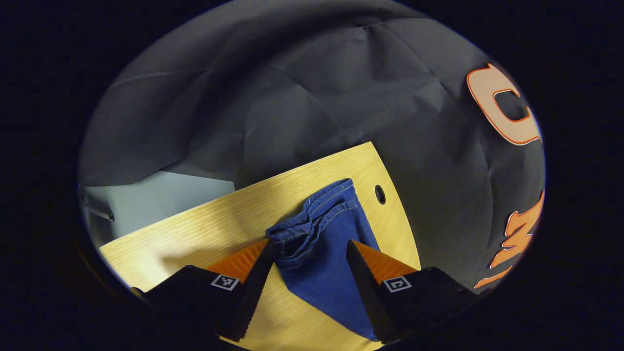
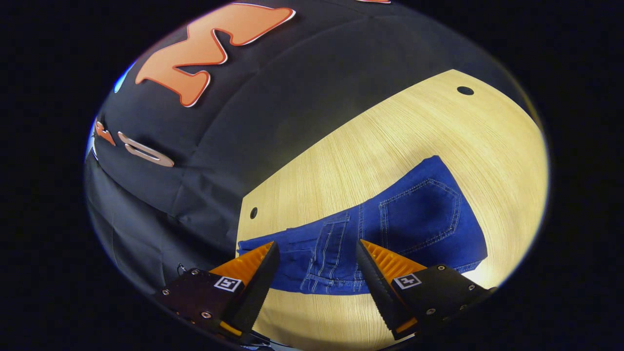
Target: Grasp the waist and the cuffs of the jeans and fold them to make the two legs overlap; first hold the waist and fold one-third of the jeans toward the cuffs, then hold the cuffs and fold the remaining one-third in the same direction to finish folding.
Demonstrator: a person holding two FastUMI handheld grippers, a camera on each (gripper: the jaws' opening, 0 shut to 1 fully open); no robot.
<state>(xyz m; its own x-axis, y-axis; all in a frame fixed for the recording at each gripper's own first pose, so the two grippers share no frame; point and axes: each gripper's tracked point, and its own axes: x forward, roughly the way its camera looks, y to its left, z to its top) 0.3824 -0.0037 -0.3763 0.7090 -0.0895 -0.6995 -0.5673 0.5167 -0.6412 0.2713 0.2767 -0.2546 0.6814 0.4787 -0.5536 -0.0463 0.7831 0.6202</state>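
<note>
Across the lower middle of the left gripper view, the jeans (image 1: 325,243) lie on the wooden table (image 1: 204,229), their long axis running from the lower centre of the frame up toward the upper right, where the bunched, stitched cuff ends (image 1: 319,207) point at a small round hole (image 1: 380,194) in the tabletop. The left gripper (image 1: 309,253) is spread wide, its two fingers standing either side of the denim: the left finger (image 1: 258,278) sits at the fabric's left edge by the crumpled hems, the right finger (image 1: 363,278) overlaps the cloth's right side in the frame, and whether either actually touches the cloth cannot be told; nothing is pinched between them. To the left, behind the table, a pale grey surface (image 1: 151,200) shows under the dark cloth wall (image 1: 292,97). Moving to the right gripper view, the jeans (image 2: 390,234) stretch from lower left to the right of the frame, waistband and belt loops (image 2: 326,263) at lower centre, a back pocket (image 2: 419,214) to the right. The right gripper (image 2: 317,265) is likewise wide apart and released, its fingers framing the waistband without clamping it. Two holes (image 2: 253,212) mark the table (image 2: 390,136).
</note>
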